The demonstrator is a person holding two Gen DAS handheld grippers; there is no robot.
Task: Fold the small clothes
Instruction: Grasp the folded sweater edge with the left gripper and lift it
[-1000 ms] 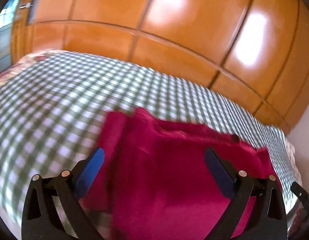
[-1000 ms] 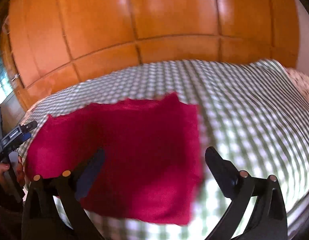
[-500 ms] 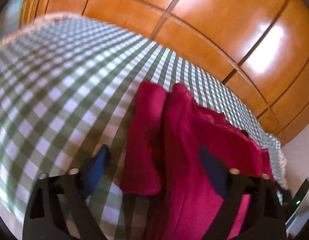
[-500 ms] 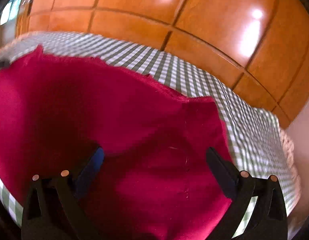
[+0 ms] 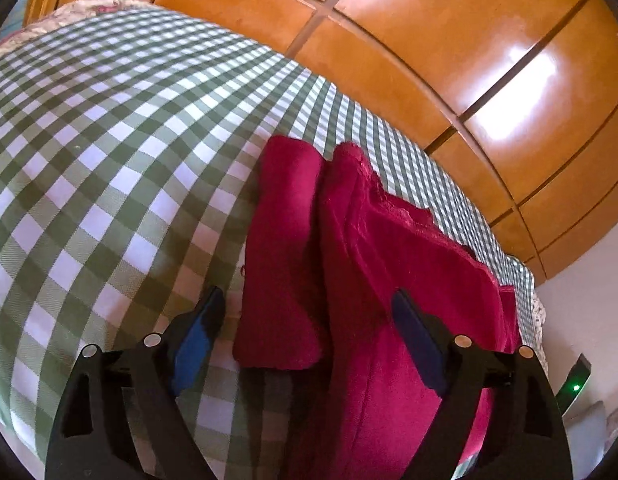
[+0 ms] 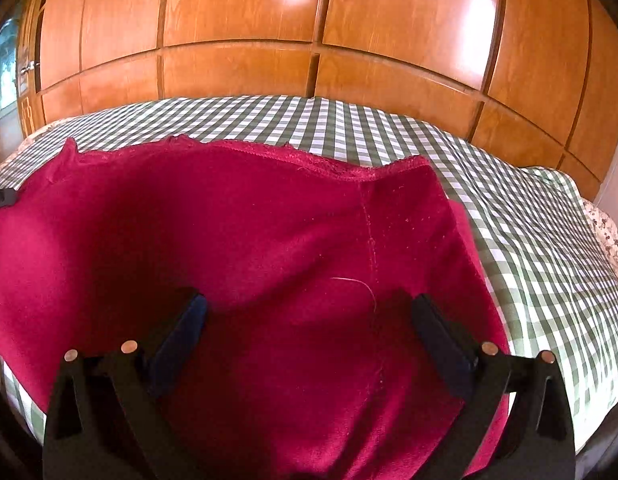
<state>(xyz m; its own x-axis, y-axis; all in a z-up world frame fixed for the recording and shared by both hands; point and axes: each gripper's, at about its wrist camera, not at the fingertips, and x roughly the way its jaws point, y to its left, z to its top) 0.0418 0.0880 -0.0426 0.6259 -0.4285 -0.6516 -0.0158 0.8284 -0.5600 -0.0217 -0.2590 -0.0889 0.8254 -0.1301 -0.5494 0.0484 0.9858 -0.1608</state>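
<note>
Hovering low over the bed's near edge, left gripper [image 5: 305, 320] fingers spread wide, pads clear of cloth, a folded flap between them. Right gripper [image 6: 307, 316] likewise agape above the red garment [image 6: 249, 240], gripping nothing. Garment lies spread flat on the green-checked bedsheet [image 6: 529, 232], reaching the near edge; its hemmed border faces the far side. Beyond the bed: glossy wooden wardrobe [image 6: 245, 12].

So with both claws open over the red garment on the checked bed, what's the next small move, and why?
Probably close the left claw on the near end of the narrow flap of the red garment. That end lies between its spread blue pads, ungripped, and the right claw only hovers open over flat cloth.
</note>
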